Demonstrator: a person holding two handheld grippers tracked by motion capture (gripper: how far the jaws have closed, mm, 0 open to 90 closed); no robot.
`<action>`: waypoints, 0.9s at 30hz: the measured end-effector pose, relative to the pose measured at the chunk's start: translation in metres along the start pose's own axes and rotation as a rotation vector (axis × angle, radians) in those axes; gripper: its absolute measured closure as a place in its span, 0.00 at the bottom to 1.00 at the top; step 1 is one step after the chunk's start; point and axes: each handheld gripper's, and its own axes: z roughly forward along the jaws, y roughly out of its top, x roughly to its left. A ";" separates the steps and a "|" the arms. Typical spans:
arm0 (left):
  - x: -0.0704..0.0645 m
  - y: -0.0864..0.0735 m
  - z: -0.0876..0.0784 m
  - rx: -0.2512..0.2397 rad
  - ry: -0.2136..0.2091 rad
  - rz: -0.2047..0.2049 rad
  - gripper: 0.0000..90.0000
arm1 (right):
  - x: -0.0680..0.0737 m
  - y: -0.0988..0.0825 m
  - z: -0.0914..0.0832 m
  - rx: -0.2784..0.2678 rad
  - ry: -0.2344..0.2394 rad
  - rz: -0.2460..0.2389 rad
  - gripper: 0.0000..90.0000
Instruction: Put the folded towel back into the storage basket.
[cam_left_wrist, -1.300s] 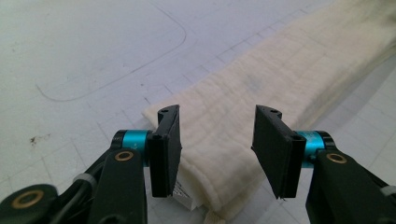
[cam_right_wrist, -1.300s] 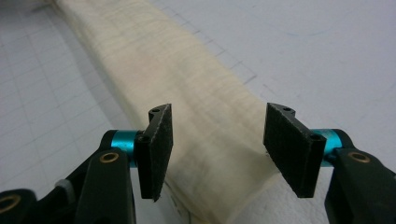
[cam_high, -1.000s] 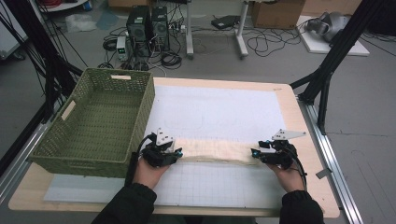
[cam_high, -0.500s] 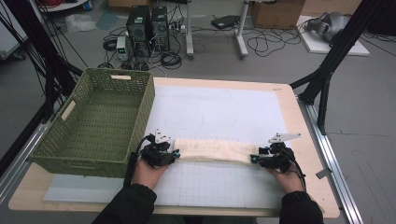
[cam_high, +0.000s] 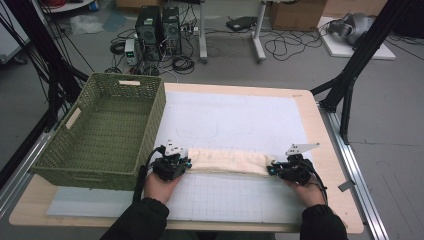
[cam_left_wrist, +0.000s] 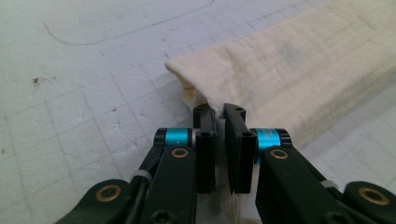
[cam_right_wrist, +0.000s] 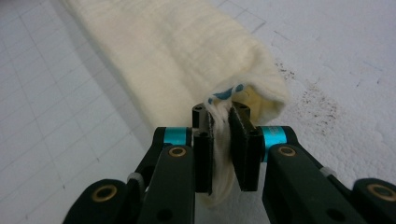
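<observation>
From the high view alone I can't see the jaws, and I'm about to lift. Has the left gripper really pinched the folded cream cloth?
Observer: Yes. The left gripper has just been closing and pinches the corner of the folded cream cloth.
Operator: And the right?
Observer: The right gripper has just closed too, cloth bunched between its pads.
Operator: Any marking there?
Observer: Blue stitching shows at that end.

Cloth (cam_left_wrist: 299, 70) far end cut off by top-right corner in left gripper view; pinched edge hidden between jaws. In right gripper view, cloth runs off top edge; small blue mark (cam_right_wrist: 226, 92) too bunched to read. Basket (cam_high: 100, 132) near-wall foot hides tabletop's left strip.
</observation>
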 end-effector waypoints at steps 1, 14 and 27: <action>0.000 -0.001 0.000 -0.009 0.002 -0.012 0.93 | 0.000 0.000 0.000 0.000 -0.001 -0.008 0.90; -0.015 -0.014 -0.022 0.019 -0.016 -0.054 0.94 | -0.026 0.034 0.013 0.028 -0.039 -0.065 0.90; -0.024 -0.001 -0.043 -0.062 -0.041 0.105 0.67 | -0.030 0.044 0.003 -0.111 -0.051 0.005 0.62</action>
